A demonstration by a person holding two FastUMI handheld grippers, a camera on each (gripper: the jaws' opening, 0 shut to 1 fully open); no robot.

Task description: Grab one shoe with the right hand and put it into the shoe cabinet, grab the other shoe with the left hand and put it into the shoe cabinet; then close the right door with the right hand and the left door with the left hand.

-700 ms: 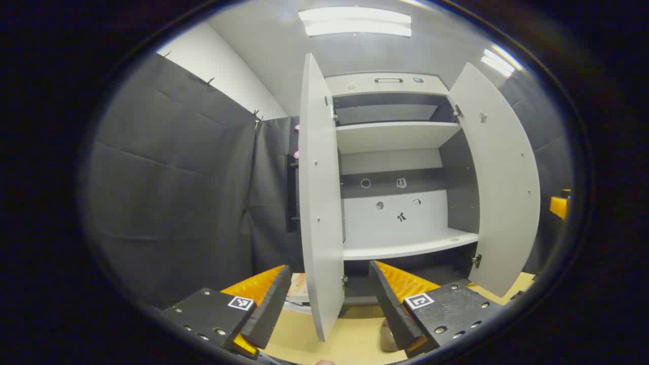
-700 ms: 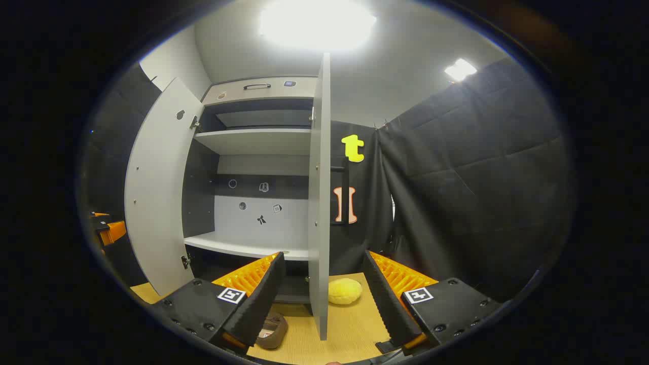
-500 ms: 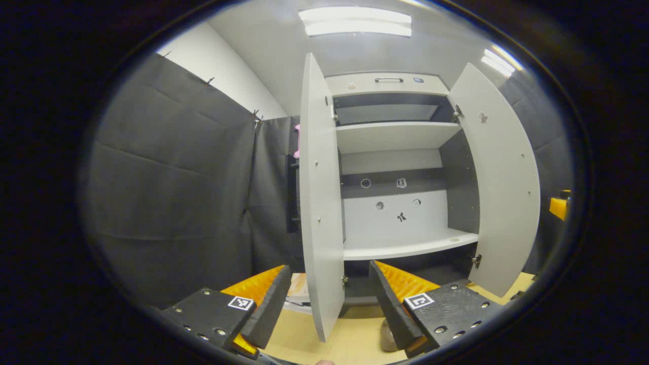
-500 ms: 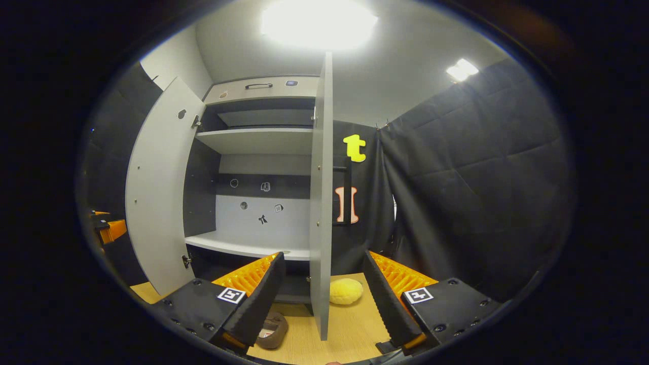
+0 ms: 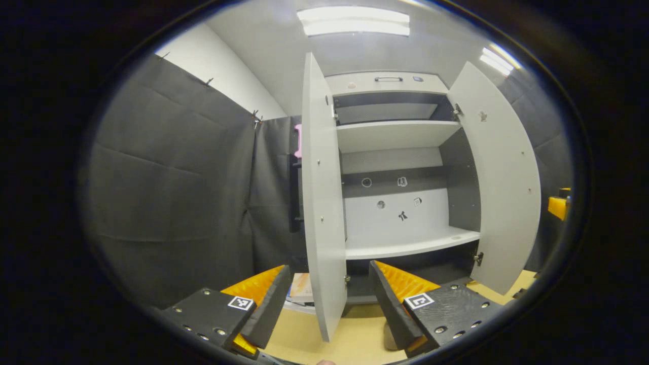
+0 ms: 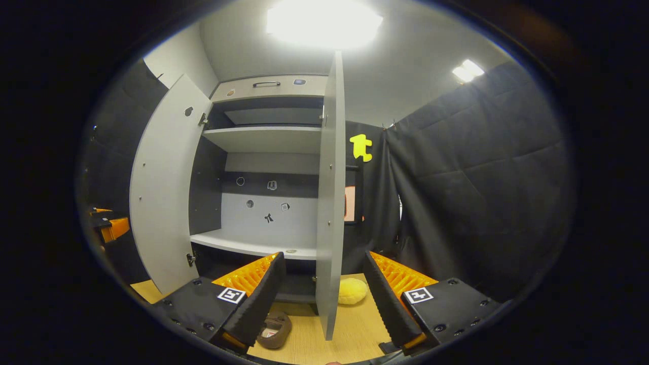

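In the left gripper view, we see the shoe cabinet (image 5: 400, 167) with both doors swung open, the left door (image 5: 322, 203) edge-on between our left gripper (image 5: 329, 299) fingers, which stand wide apart, hold nothing and touch nothing we can make out. The shelves look bare, so we judge that no shoe is stored yet and the whole task remains. In the right gripper view, the right door (image 6: 330, 203) likewise stands edge-on between the wide-spread fingers of our right gripper (image 6: 324, 299), which grip nothing. A brown shoe (image 6: 274, 330) lies on the desk (image 6: 355, 329) just beside the inner finger, and a yellow shoe (image 6: 352, 291) rests farther back near the cabinet's foot.
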